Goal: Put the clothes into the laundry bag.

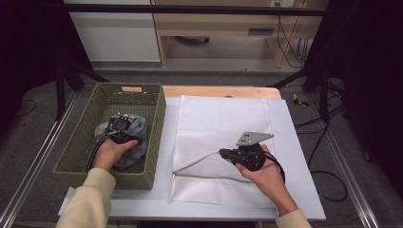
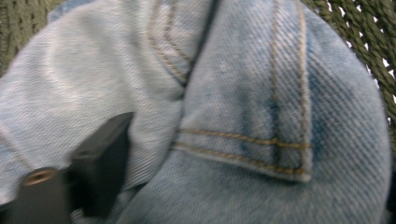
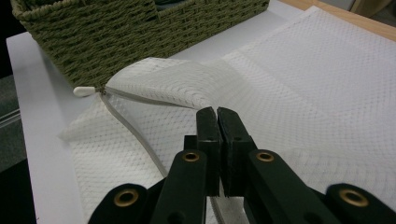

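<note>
Left gripper [image 1: 119, 124]: in woven green basket [image 1: 157, 142], jaws apart, pressed into crumpled pale-blue denim [image 2: 243, 93], tan double seams; grip not established | Right gripper [image 3: 217, 114]: clenched on lifted edge of flat white mesh bag [image 3: 299, 93], zipper [image 3: 88, 90] open | Bag beside basket on white board [image 1: 294, 142].

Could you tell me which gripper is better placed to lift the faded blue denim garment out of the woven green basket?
Left. The left gripper is already down in the woven green basket, its jaws against the faded blue denim garment. The right gripper is shut on the upper edge of the white mesh zip bag, lifting its mouth open.
</note>
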